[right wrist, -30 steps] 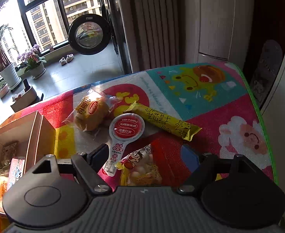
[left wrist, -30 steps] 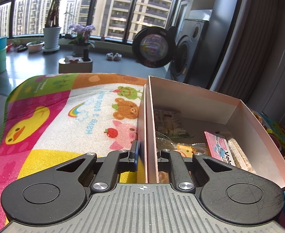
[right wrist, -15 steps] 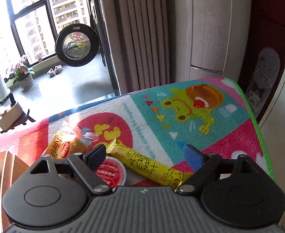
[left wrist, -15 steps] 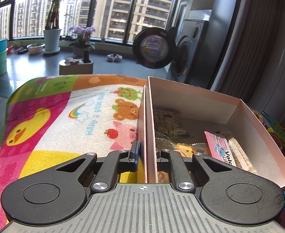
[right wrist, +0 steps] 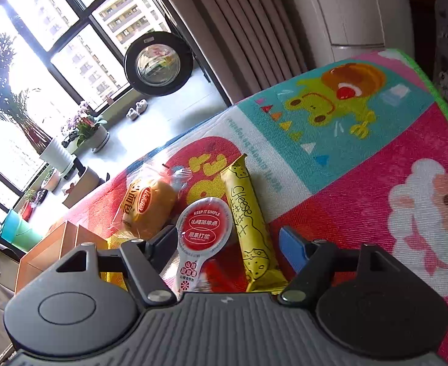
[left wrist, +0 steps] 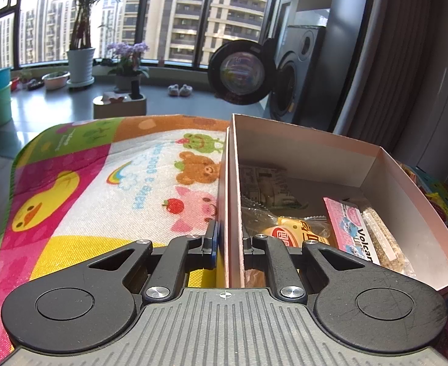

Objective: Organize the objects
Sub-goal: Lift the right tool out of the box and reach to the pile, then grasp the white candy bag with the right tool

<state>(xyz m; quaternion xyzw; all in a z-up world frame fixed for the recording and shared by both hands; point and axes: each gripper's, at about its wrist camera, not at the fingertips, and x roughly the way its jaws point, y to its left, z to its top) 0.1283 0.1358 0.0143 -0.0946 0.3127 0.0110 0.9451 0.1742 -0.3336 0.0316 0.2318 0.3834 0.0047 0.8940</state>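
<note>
Your left gripper [left wrist: 229,244] pinches the near wall of the pink box [left wrist: 407,180], likely steadying it for loading, while beside the box your right gripper [right wrist: 227,241] hangs wide open over the yellow cheese bar [right wrist: 248,213] and red-lidded spoon pack [right wrist: 204,228], the wrapped bun [right wrist: 147,206] crowding its left finger.

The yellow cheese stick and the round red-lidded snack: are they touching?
Cannot tell. In the right wrist view the cheese stick lies close beside the red-lidded snack, edges meeting in the picture, but no contact or gap shows plainly.
</note>
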